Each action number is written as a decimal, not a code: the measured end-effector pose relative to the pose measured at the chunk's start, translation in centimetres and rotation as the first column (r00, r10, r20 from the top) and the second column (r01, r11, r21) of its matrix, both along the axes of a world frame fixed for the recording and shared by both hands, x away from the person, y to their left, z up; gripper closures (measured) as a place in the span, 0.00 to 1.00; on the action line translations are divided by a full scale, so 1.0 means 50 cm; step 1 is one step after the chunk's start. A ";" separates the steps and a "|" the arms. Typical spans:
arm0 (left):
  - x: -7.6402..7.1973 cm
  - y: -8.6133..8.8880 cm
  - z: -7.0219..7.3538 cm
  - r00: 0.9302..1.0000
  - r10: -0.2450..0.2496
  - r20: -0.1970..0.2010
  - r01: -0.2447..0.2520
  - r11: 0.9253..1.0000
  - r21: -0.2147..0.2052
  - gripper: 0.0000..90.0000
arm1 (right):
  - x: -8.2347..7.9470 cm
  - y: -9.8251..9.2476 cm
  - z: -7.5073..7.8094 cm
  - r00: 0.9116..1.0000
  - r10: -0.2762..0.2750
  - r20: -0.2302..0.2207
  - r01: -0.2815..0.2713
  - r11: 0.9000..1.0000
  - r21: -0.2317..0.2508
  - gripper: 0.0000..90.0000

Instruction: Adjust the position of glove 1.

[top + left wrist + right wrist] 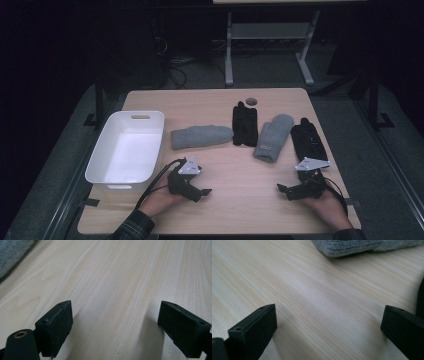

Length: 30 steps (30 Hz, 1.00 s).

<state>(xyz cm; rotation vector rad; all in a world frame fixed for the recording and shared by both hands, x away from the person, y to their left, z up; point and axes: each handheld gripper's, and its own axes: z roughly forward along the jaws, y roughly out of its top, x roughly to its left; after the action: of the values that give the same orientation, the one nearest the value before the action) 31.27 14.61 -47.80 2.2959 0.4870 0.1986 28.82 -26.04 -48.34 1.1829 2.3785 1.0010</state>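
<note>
Four gloves lie in a row across the middle of the wooden table (235,210): a grey mitten (201,136), a black glove (245,125), a second grey mitten (273,137) and a second black glove (307,141). My left gripper (202,192) rests low near the front edge, below the first mitten, open and empty. In the left gripper view its jaws (115,315) stand wide over bare wood, with a grey mitten (12,252) at the top left. My right gripper (282,190) sits near the front right, open and empty (329,317), and a grey mitten cuff (362,246) lies ahead of it.
A white plastic bin (127,150) stands empty at the table's left side, beside my left hand. A round grey cable port (251,101) sits near the far edge. A dark floor and a desk frame (229,55) lie beyond the table.
</note>
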 end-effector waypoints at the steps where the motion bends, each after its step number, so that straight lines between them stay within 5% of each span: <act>1: 0.000 0.000 0.000 1.000 0.000 -0.001 0.000 1.000 0.000 0.13 | 0.000 0.000 0.000 1.000 0.002 0.001 -0.002 1.000 -0.001 0.00; 6: 0.001 -0.001 0.001 1.000 0.000 0.001 0.000 1.000 0.006 0.13 | 0.001 0.000 0.002 1.000 0.009 -0.009 -0.009 1.000 -0.010 0.00; 7: 0.001 -0.001 0.001 1.000 0.001 0.000 -0.001 1.000 0.006 0.13 | -0.002 0.003 0.008 1.000 0.022 -0.007 -0.022 1.000 -0.022 0.11; 11: 0.000 -0.001 0.001 1.000 0.003 0.002 -0.003 1.000 0.007 0.13 | -0.004 0.006 0.022 1.000 0.027 0.000 -0.027 0.999 -0.030 0.21; 15: 0.000 -0.001 0.000 1.000 0.006 0.000 -0.006 1.000 0.004 0.13 | 0.000 0.006 0.047 0.999 0.023 0.022 -0.023 1.000 0.000 0.40; 17: 0.000 -0.001 0.001 1.000 0.004 0.005 -0.004 1.000 0.004 0.13 | 0.007 0.004 0.056 0.999 0.032 0.019 -0.032 0.999 0.016 0.57; 18: 0.000 -0.001 0.001 1.000 0.004 0.005 -0.004 1.000 0.004 0.13 | 0.007 0.004 0.056 0.999 0.032 0.019 -0.032 0.999 0.016 0.57; 22: 0.000 -0.002 0.000 1.000 0.007 0.005 -0.007 1.000 0.000 0.13 | 0.028 0.005 0.072 0.997 0.071 0.013 -0.071 0.996 0.050 0.93; 30: -0.003 -0.003 0.001 1.000 0.007 0.004 -0.007 1.000 -0.001 0.13 | 0.071 0.015 0.103 0.996 0.086 0.029 -0.088 0.994 0.070 1.00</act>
<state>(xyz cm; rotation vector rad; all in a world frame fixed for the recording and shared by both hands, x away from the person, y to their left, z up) 31.12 14.45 -47.77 2.2930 0.4929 0.2066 32.35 -25.28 -43.18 1.0912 2.4111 1.1303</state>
